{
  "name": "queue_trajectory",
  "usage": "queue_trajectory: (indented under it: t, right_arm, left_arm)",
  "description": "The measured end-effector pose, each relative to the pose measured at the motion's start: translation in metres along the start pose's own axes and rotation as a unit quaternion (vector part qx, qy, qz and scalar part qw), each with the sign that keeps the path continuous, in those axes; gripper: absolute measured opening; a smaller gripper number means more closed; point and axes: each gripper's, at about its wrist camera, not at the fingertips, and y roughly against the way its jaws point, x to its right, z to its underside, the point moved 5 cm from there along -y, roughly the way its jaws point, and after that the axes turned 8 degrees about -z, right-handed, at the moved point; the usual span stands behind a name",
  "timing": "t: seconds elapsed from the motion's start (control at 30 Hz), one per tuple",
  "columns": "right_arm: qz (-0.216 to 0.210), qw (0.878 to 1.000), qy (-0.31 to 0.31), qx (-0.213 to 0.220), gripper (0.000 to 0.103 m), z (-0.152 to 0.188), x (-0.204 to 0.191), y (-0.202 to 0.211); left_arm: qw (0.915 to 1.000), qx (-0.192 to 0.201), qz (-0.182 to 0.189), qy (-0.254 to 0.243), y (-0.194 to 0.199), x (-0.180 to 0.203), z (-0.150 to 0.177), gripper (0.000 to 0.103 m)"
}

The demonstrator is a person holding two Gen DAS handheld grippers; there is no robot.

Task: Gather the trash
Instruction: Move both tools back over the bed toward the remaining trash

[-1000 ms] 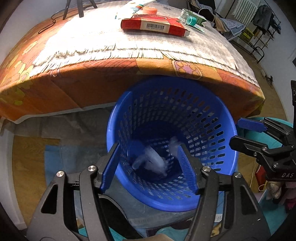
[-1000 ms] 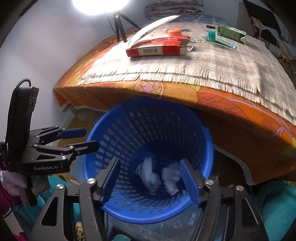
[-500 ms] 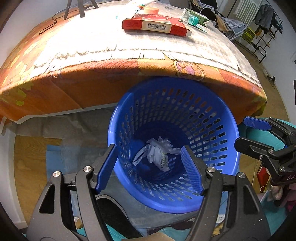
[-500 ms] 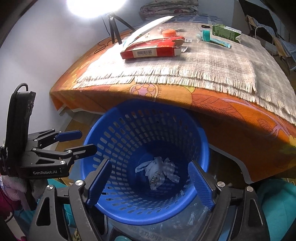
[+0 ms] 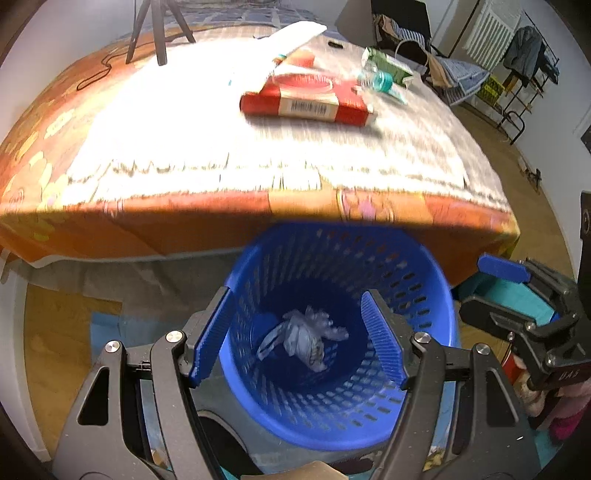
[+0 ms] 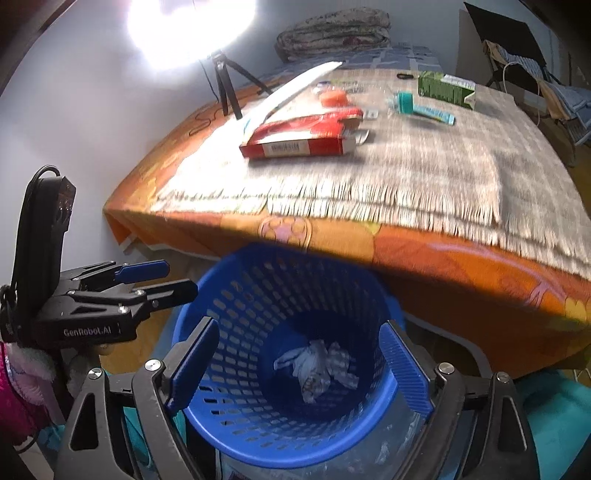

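The crumpled paper trash (image 5: 306, 338) (image 6: 317, 363) lies on the bottom of the blue perforated basket (image 5: 424, 295) (image 6: 236, 295), lower centre of frame. Left tool (image 5: 297, 336) and right tool (image 6: 299, 363) hover above it, jaws apart, empty. Red box (image 5: 306, 101) (image 6: 299, 138) rests on the desk (image 5: 166, 129) (image 6: 424, 166), upper frame.

Lamp (image 6: 192, 29) glare washes out the blurred tabletop (image 5: 166, 122); edges fisheye-curved.
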Motion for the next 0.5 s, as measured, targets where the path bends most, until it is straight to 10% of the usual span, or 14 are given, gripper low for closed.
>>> queue_trajectory:
  t: [0.5]
  right_arm:
    - [0.02,0.998,-0.001,0.063,0.091,-0.081,0.028,0.028]
  left_arm:
    - [0.9973,0.072,-0.012,0.005,0.009,-0.011,-0.106,0.073]
